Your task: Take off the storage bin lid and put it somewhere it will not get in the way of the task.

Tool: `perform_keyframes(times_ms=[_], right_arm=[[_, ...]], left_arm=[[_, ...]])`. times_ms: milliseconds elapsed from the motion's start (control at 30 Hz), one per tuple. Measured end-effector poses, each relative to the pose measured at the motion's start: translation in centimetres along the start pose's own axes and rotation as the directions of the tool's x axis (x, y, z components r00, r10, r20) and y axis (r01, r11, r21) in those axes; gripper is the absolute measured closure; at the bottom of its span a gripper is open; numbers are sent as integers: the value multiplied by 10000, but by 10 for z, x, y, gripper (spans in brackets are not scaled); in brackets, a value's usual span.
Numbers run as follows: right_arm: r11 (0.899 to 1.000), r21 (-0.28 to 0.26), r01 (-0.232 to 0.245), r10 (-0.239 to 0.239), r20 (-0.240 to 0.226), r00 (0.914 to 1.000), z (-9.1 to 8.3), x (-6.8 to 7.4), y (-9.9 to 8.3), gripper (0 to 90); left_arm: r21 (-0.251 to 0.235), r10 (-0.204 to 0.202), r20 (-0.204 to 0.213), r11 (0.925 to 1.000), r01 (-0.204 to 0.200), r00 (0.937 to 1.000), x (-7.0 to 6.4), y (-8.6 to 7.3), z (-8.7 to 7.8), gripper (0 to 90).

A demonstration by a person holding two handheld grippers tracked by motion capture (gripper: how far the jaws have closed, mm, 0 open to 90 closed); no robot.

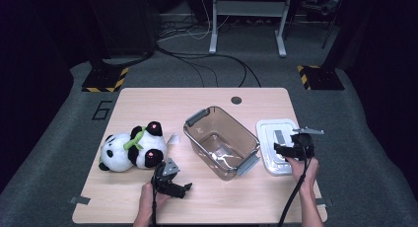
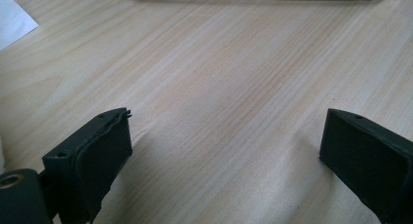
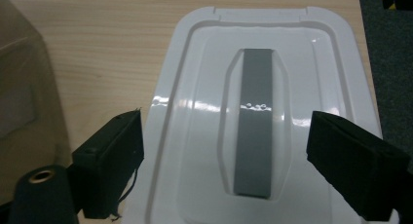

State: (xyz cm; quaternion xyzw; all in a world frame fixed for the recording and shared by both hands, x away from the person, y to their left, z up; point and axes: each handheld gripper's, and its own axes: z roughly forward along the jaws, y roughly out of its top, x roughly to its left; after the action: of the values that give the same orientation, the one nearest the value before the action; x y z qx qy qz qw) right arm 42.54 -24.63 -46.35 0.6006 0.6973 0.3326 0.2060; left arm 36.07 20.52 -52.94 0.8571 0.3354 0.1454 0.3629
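Between our right gripper's (image 3: 226,160) spread jaws lies the white plastic lid (image 3: 204,87).
Our left gripper (image 2: 226,151) gapes over bare wooden table (image 2: 219,63).

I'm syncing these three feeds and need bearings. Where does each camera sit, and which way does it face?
High view: above the person's side, looking forward and down on the table; both forearms, left gripper, right gripper.
Left gripper view: on the left gripper, facing bare wood; open jaws.
Right gripper view: on the right gripper, over the white lid; open jaws.
Shared: the lid shows in high and right gripper views.
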Motion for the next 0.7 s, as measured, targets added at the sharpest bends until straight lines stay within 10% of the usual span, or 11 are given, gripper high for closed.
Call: perform_keyframes(times_ms=[433, 700], right_arm=[[9905, -853, 1077, -1151, -871, 9895, -34, 54, -42, 0], [9695, -949, 2259, -2373, -1342, 9621, -30, 96, -78, 0]], left_arm=[[-24, -3, -18, 10000, 3, 10000, 0, 0, 0, 44], [21, 26, -25, 10000, -26, 10000, 0, 0, 0, 45]])
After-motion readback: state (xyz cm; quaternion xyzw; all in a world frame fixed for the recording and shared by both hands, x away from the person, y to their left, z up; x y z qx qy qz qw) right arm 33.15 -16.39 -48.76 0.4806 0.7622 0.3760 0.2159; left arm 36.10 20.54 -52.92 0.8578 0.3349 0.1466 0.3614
